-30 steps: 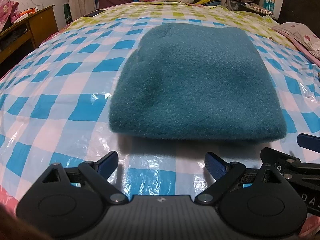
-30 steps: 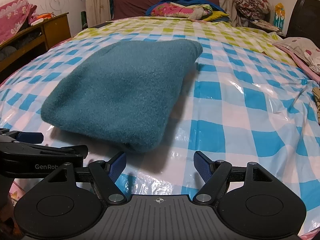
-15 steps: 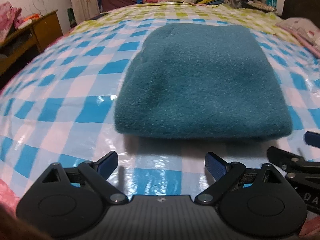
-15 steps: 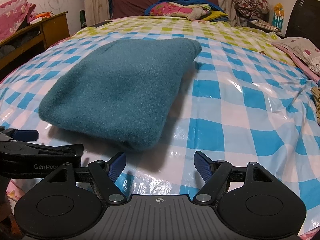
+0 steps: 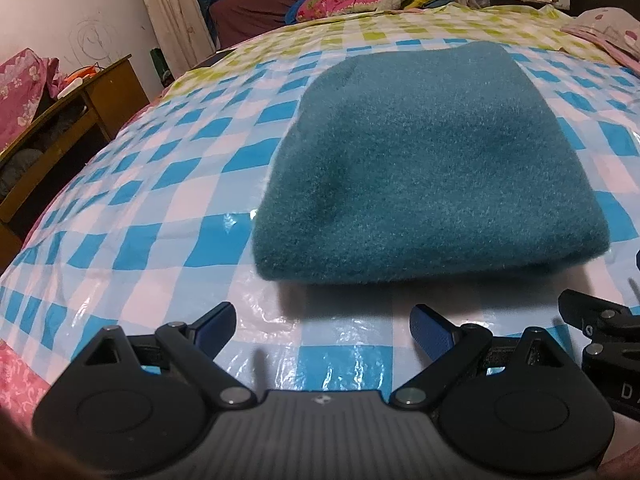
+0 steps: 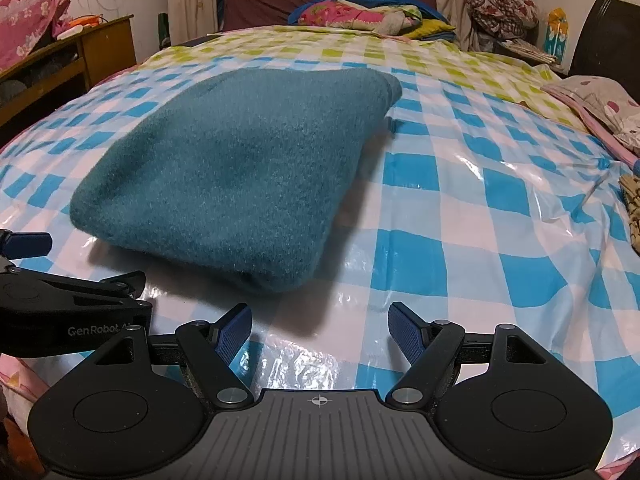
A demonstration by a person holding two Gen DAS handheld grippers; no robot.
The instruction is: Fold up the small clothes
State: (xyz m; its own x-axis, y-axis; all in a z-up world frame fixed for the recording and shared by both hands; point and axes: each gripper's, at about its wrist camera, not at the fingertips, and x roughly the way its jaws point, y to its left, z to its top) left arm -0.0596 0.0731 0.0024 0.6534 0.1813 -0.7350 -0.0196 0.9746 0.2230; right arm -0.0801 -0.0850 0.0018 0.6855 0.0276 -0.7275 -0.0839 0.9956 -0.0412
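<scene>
Folded teal fleece (image 5: 432,168) on checked sheet (image 5: 168,208), left gripper (image 5: 322,326) open, right gripper (image 6: 320,330) open, empty, "GenRobot" on left gripper body

folded garment (image 5: 432,168): my teal piece, fuzzy, one plain colour, no print.
bed cover (image 6: 500,208): glossy checks, blue and white near me, lime green and white toward the far edge.
my left gripper (image 5: 322,326): black body, dark blue pads.
my right gripper (image 6: 320,330): black body, blue ribbed pads.
cabinet (image 6: 104,48): brown wood, off the bed's left edge.
bedding heap (image 6: 360,14): pink floral, yellow, blue, past the far edge.
</scene>
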